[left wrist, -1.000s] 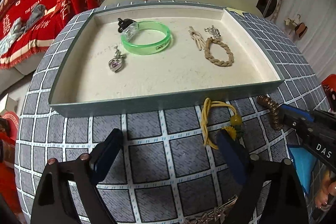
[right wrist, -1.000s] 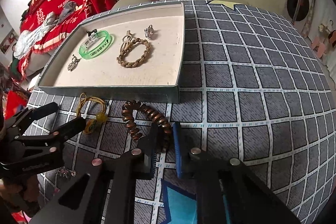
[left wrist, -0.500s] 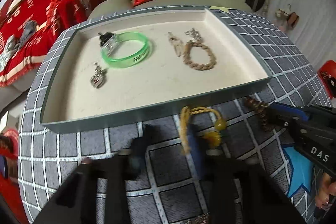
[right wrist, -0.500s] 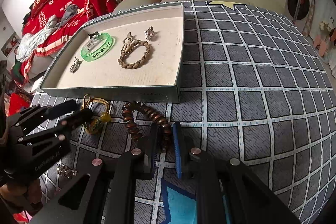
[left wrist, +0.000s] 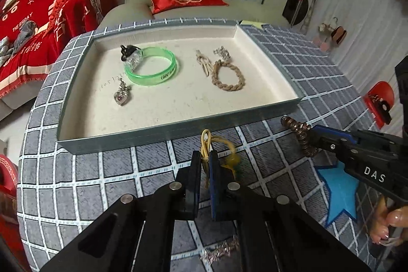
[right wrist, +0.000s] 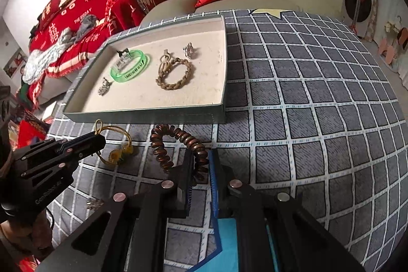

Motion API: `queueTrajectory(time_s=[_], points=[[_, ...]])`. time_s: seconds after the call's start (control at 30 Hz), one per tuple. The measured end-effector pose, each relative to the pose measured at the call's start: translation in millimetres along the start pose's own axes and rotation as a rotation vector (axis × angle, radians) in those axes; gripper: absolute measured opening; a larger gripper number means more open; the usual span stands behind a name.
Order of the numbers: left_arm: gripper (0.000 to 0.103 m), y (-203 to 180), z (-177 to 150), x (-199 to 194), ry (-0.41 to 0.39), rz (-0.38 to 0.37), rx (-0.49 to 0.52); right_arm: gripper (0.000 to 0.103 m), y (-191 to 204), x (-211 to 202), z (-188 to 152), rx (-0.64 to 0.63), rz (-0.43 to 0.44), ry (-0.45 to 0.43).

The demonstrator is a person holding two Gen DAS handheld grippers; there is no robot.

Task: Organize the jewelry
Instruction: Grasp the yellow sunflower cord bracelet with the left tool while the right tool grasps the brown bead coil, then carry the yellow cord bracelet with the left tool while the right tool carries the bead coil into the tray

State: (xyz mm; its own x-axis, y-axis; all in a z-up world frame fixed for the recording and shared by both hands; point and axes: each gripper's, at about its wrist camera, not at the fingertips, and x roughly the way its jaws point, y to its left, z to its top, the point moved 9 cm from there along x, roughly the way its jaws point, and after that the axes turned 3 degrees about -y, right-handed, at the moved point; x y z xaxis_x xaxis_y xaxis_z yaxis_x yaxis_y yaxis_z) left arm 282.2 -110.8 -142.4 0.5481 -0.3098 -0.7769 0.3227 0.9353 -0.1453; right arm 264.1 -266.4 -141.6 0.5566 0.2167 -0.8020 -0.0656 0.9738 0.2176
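- Left gripper (left wrist: pixel 206 157): just clamped tight on yellow cord bracelet (left wrist: pixel 207 142), loop running lengthwise toward tray (left wrist: pixel 178 128), beads trailing right.
- Right gripper (right wrist: pixel 200 162): pinched on brown coil bracelet (right wrist: pixel 163 144), arching leftward over checked cloth (right wrist: pixel 306 119), before the tray.

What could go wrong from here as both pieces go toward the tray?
The left hand-held gripper pinches only thin strands of the yellow cord bracelet, so it could slip out. The right hand-held gripper grips one end of the brown bead bracelet; its free loop might catch the tray wall.
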Motion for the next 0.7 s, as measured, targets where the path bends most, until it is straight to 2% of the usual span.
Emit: queueTrajectory(time_s=[0.37,0.7], points=[[0.021,17,16,-46,-0.088,-0.048,-0.011,0.013,17,-28,12,0.028,0.008,-0.044],[0.021,44,47,-67,-0.149,-0.043,-0.001,0.013,39,-40,43,0.024,0.006,-0.080]])
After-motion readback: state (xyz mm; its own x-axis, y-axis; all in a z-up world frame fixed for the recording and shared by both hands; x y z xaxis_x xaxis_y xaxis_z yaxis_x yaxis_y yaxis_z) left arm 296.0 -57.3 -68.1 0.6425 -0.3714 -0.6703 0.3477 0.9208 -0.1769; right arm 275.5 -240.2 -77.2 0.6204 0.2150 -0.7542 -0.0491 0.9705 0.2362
